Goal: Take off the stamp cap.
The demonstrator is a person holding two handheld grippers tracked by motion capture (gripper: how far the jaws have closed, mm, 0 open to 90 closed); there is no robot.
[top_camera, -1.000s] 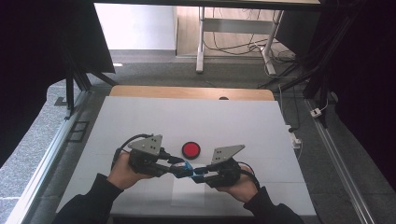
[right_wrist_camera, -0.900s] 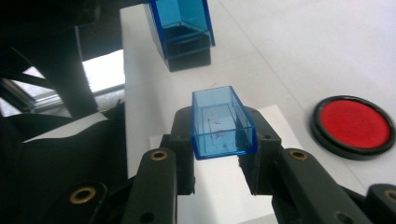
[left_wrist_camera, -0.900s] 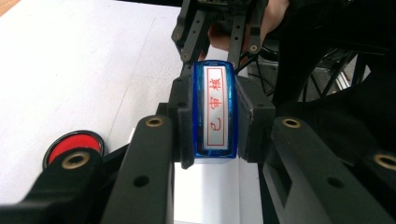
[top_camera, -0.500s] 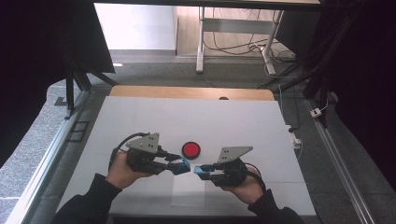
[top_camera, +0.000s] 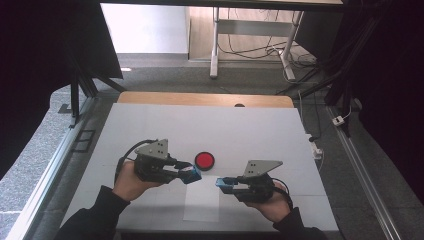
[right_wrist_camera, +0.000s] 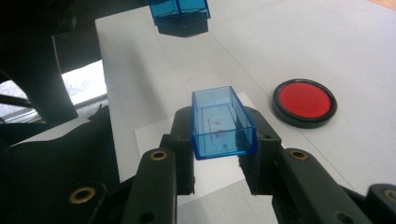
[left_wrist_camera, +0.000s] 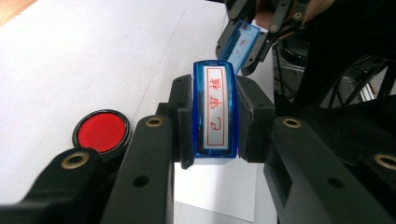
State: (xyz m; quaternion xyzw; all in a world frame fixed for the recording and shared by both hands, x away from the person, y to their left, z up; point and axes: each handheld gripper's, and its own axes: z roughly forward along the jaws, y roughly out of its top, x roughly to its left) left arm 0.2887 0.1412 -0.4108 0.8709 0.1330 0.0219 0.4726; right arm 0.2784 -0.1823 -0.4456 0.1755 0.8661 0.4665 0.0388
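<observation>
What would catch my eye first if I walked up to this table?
Probably the red ink pad, the one bright spot on the white table. Just in front of it, two hand-held grippers face each other: the left gripper clamps a blue stamp with red characters, the right gripper its clear blue cap.

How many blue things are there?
2: the blue stamp clamped in the left gripper, and the blue cap clamped in the right gripper.
</observation>
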